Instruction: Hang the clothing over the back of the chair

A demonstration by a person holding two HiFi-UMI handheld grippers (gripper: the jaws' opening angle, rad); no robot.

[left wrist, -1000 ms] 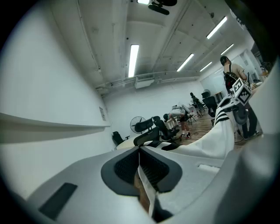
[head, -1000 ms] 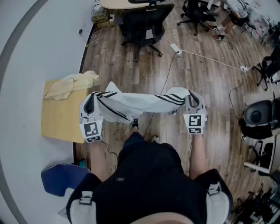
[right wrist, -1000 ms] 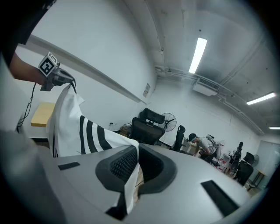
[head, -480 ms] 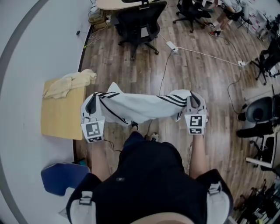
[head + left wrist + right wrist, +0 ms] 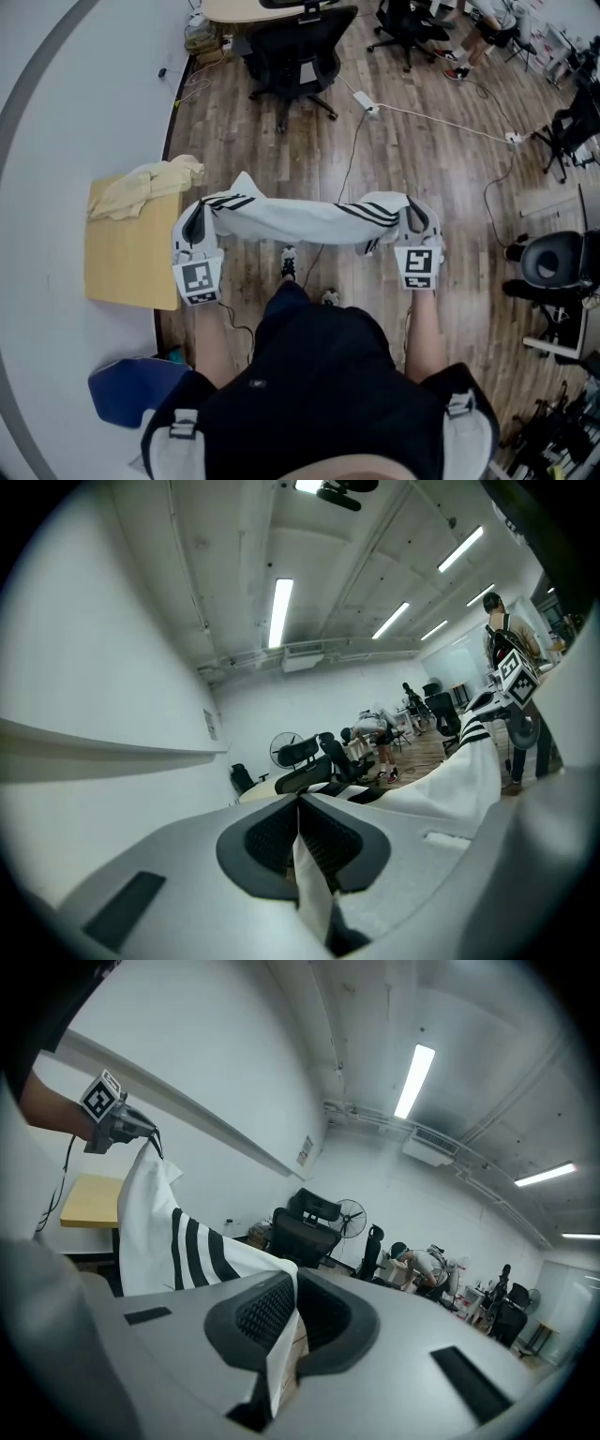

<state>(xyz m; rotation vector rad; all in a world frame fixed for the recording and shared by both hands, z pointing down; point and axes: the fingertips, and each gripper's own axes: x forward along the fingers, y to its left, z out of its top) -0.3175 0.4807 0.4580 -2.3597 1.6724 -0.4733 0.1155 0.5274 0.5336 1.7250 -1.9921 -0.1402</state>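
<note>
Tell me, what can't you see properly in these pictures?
- White striped clothing: in the head view it is bunched between the left gripper and right gripper, so its kind cannot be told.
- Blue thing: in the head view it is partly behind the person's shoulder.
- Pale cloth on the wooden table: it is crumpled, so its kind is unclear.
- Far-off people: in the left gripper view they are too small.

the clothing (image 5: 300,221) is white with black stripes. the left gripper (image 5: 194,221) and right gripper (image 5: 415,217) are grey, with black-and-white square markers. the bench (image 5: 127,267) is pale yellow wood, the cloth (image 5: 150,178) on it cream, the floor (image 5: 422,159) brown planks, the chair (image 5: 295,52) black.
</note>
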